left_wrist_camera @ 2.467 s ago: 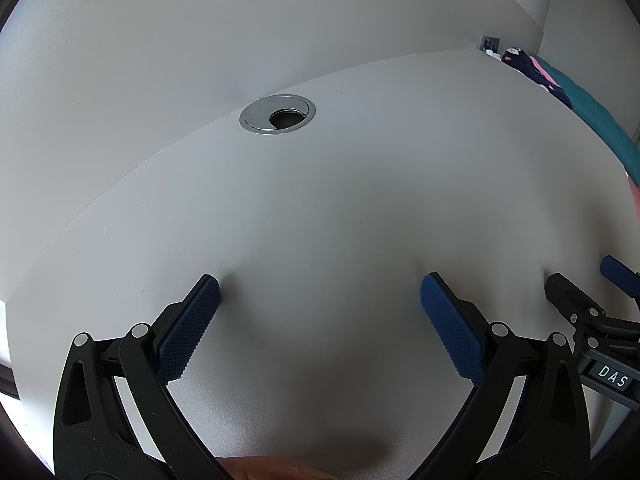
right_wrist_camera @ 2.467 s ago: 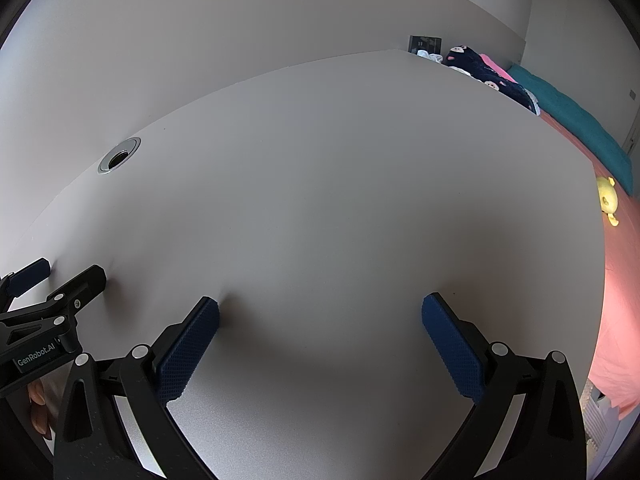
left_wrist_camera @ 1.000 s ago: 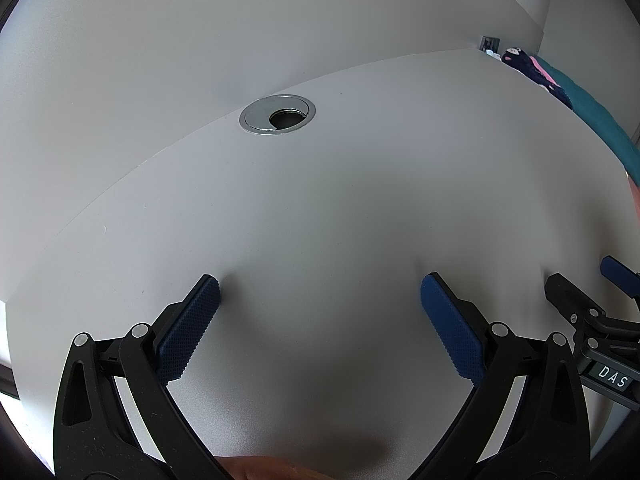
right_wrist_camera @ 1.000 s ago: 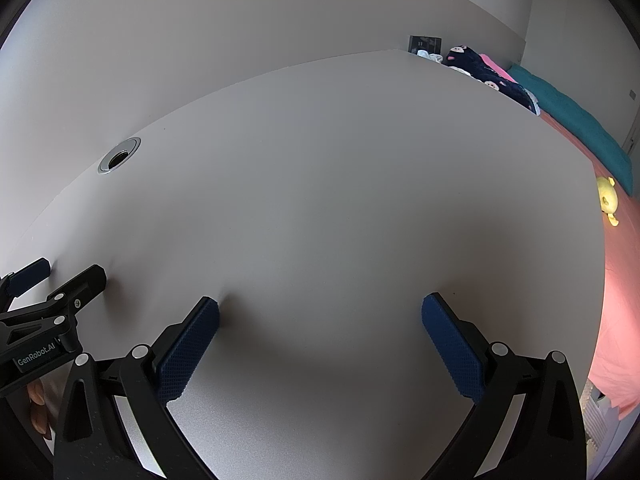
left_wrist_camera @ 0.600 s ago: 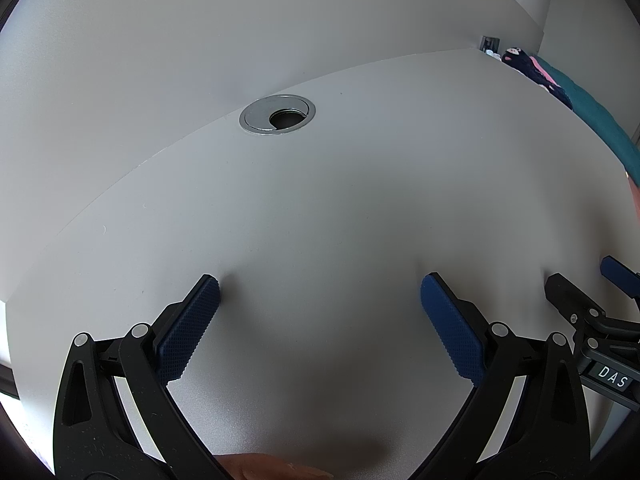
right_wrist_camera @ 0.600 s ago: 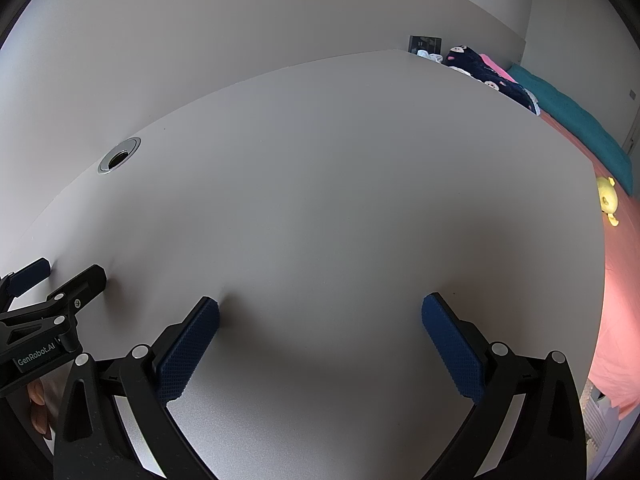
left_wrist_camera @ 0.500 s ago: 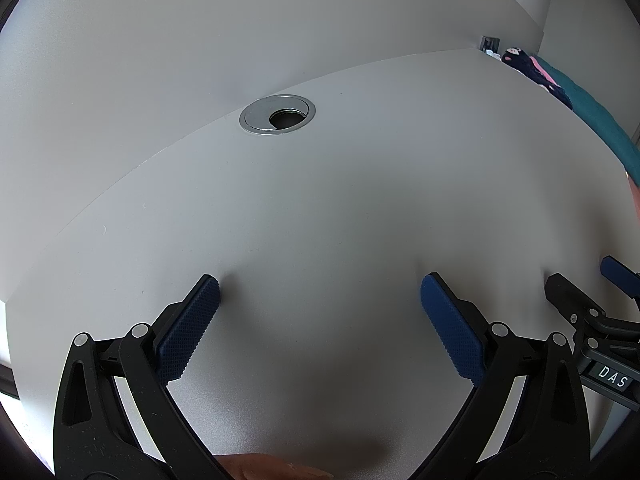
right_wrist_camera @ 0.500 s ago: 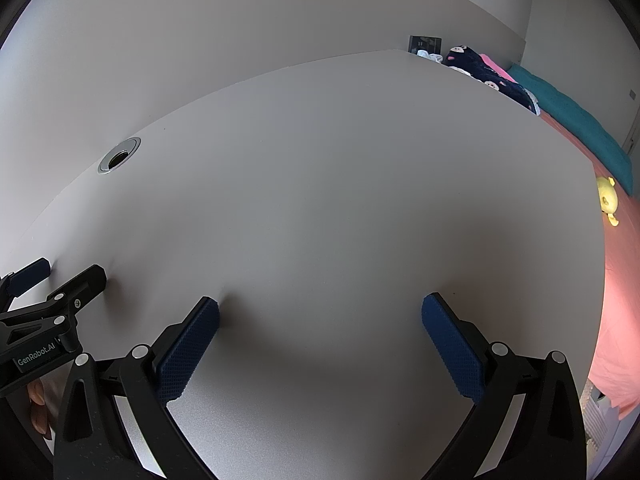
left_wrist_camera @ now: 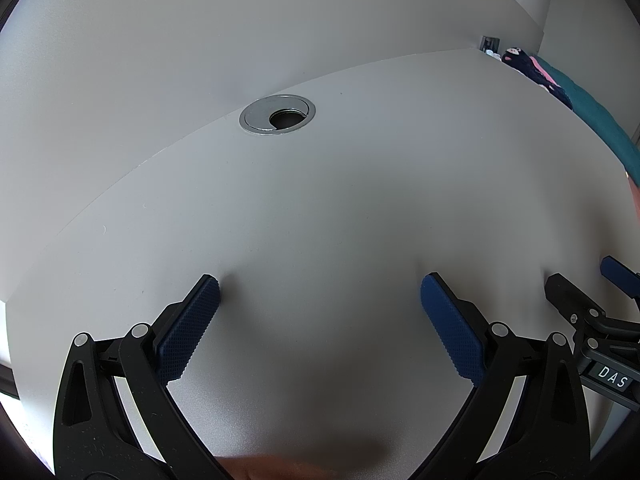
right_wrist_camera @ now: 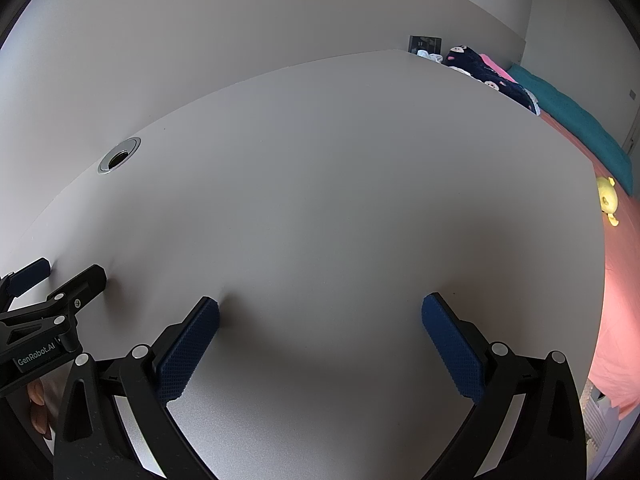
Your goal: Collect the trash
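No trash shows in either view. My left gripper (left_wrist_camera: 320, 286) rests open on a bare white desk (left_wrist_camera: 340, 184), its blue pads wide apart with nothing between them. To its right stands my right gripper (right_wrist_camera: 320, 306), also open and empty, tips on the same desk (right_wrist_camera: 340, 168). Each gripper shows at the edge of the other's view: the right gripper (left_wrist_camera: 586, 284) at the far right, the left gripper (right_wrist_camera: 70, 270) at the far left.
A round metal cable grommet (left_wrist_camera: 277, 114) sits near the desk's back edge by the wall. Beyond the desk's right edge lies a bed with a pink sheet (right_wrist_camera: 616, 280), a teal blanket (right_wrist_camera: 576, 120), dark patterned fabric (right_wrist_camera: 488, 72) and a yellow plush toy (right_wrist_camera: 608, 200).
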### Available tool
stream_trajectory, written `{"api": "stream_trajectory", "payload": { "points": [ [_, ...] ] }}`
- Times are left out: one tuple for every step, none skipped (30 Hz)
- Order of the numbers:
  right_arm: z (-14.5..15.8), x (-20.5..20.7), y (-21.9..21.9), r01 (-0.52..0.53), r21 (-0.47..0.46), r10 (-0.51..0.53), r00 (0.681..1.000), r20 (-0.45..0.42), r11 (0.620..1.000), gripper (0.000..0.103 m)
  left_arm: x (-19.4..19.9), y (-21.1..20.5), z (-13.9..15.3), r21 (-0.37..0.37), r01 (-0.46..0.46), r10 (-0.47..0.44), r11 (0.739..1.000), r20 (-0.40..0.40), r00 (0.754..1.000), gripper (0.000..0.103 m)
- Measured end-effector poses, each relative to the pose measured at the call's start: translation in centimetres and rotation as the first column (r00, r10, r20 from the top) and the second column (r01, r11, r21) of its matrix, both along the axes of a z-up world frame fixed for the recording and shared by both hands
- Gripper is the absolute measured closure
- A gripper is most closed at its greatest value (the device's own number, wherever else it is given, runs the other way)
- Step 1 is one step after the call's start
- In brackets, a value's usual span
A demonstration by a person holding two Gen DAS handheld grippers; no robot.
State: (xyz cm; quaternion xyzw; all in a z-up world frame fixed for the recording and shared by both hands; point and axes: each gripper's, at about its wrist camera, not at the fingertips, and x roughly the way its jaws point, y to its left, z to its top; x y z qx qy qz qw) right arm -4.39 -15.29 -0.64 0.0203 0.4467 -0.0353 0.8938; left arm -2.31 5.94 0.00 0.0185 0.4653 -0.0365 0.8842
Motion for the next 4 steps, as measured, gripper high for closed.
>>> {"api": "stream_trajectory", "payload": {
  "points": [
    [0.0, 0.0, 0.0, 0.0, 0.0, 0.0, 1.0, 0.0, 1.0, 0.002, -0.01, -0.01, 0.0, 0.0, 0.0, 0.0, 1.0, 0.0, 1.0, 0.006],
    [-0.01, 0.0, 0.01, 0.0, 0.0, 0.0, 1.0, 0.0, 1.0, 0.002, -0.01, -0.02, 0.0, 0.0, 0.0, 0.0, 1.0, 0.0, 1.0, 0.006],
    [-0.02, 0.0, 0.01, 0.0, 0.0, 0.0, 1.0, 0.0, 1.0, 0.002, 0.01, -0.01, 0.0, 0.0, 0.0, 0.0, 1.0, 0.0, 1.0, 0.006],
    [-0.02, 0.01, 0.01, 0.0, 0.0, 0.0, 1.0, 0.0, 1.0, 0.002, 0.01, 0.02, -0.01, 0.0, 0.0, 0.0, 1.0, 0.0, 1.0, 0.006]
  ]
}}
